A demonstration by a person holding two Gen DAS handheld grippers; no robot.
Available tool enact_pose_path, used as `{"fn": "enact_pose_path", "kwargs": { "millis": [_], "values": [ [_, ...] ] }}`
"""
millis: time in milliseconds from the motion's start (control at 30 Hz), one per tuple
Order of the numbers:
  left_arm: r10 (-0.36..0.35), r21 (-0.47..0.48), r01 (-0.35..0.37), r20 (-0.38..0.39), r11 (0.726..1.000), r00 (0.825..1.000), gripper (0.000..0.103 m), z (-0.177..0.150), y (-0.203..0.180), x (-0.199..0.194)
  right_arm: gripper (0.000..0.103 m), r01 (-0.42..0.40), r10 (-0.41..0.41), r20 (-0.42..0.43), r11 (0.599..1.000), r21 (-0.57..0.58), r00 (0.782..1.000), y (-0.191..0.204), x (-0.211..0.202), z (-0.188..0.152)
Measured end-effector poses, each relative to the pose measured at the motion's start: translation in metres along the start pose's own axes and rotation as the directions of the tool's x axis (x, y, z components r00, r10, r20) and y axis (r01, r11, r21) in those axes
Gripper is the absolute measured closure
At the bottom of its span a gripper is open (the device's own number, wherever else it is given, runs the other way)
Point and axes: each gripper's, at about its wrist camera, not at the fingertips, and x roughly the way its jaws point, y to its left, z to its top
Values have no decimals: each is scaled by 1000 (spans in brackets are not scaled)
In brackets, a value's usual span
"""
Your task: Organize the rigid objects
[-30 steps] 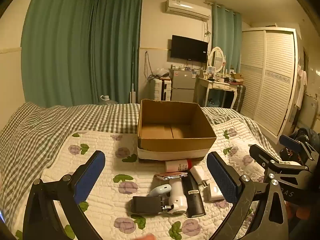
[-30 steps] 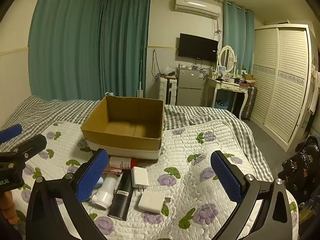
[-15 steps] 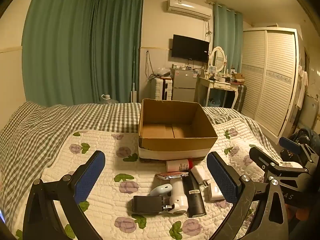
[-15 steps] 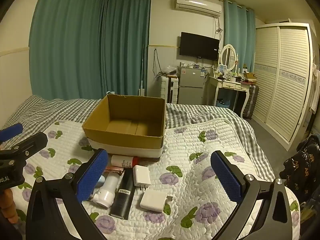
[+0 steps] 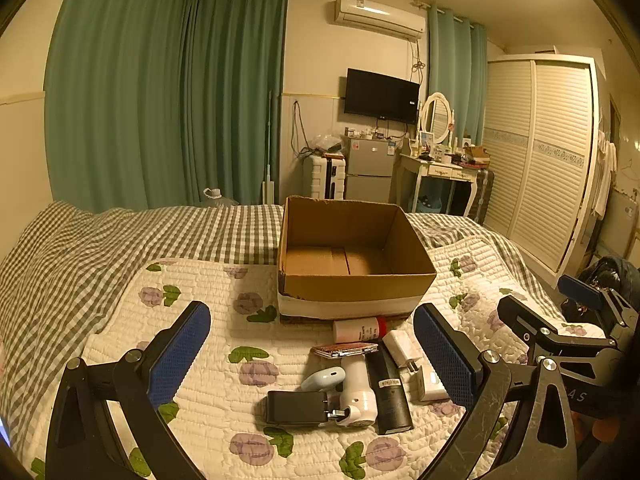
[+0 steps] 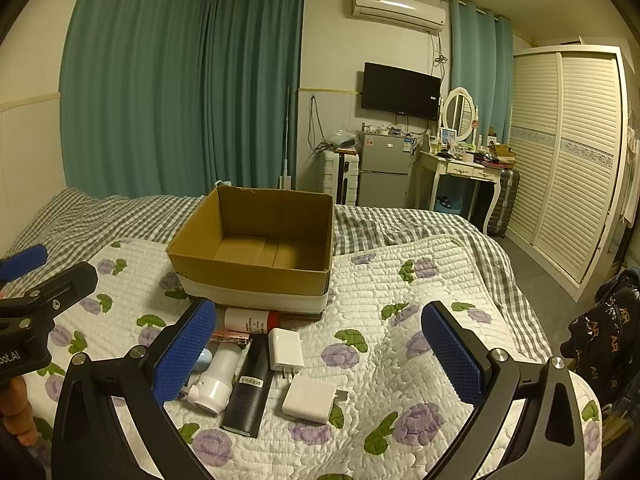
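Note:
An open, empty cardboard box stands on the quilted bed. In front of it lie several small items: a white bottle with a red cap, a pink phone, a black charger, a white cylinder device, a black rectangular bar, a light blue case and two white chargers. My left gripper is open above the pile. My right gripper is open, to the pile's right.
The bed carries a flowered quilt over a checked sheet. Green curtains, a fridge, a dressing table and a louvred wardrobe stand beyond. Dark clothing lies at the right.
Both views have edged slightly forward and down towards the box and pile. Both grippers stay open and nothing on the bed has moved.

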Motion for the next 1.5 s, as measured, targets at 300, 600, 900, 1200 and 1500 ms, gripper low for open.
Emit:
{"fn": "enact_pose_path", "kwargs": {
  "millis": [300,600,900,1200,1500],
  "values": [
    [1,6,-1,2,1000,1000,0,0,2,1,0,0,0,-1,1000,0,1000,0,0,0],
    [1,5,-1,3,1000,1000,0,1,2,2,0,1,-1,-5,1000,-2,1000,-1,1,-2],
    [2,5,-2,4,1000,1000,0,1,2,2,0,2,-2,-13,1000,-3,1000,0,3,-3],
    [2,4,-2,4,1000,1000,0,1,2,2,0,2,-2,-13,1000,-3,1000,0,3,-3],
    [2,4,-2,4,1000,1000,0,1,2,2,0,2,-3,-14,1000,-3,1000,0,3,-3]
  ]
}}
